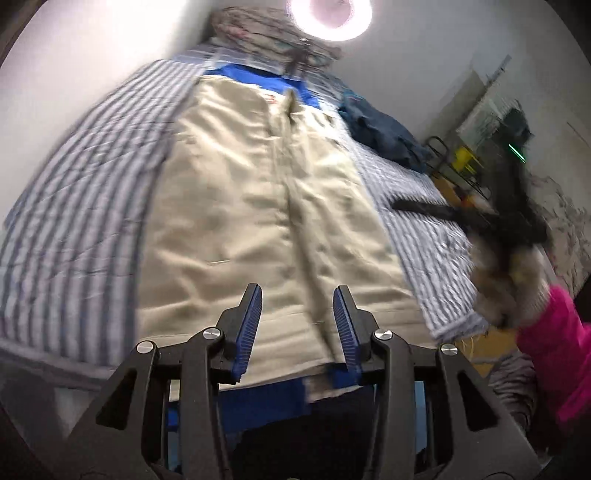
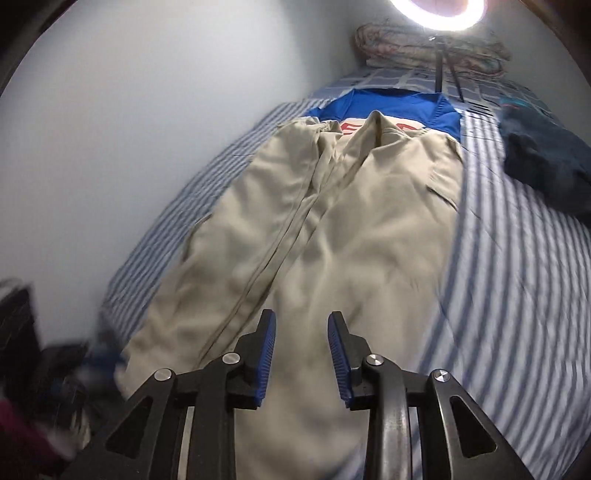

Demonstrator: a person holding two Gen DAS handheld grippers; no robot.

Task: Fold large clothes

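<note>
Beige trousers [image 2: 332, 229] lie directly ahead of and beneath our right gripper [image 2: 301, 358], spread lengthwise on the striped bed [image 2: 517, 295]; its jaws stand apart, released, with nothing between them. Our left gripper [image 1: 297, 325] is likewise released, hovering over the near end of the same trousers [image 1: 258, 203]. Beyond the trousers, at their far end, we see a blue garment [image 2: 388, 107] lying partly under them. Ahead and to the right of both grippers sits a dark blue heap of clothing [image 2: 543, 155]. Farthest ahead glows a ring light [image 2: 476, 14].
</note>
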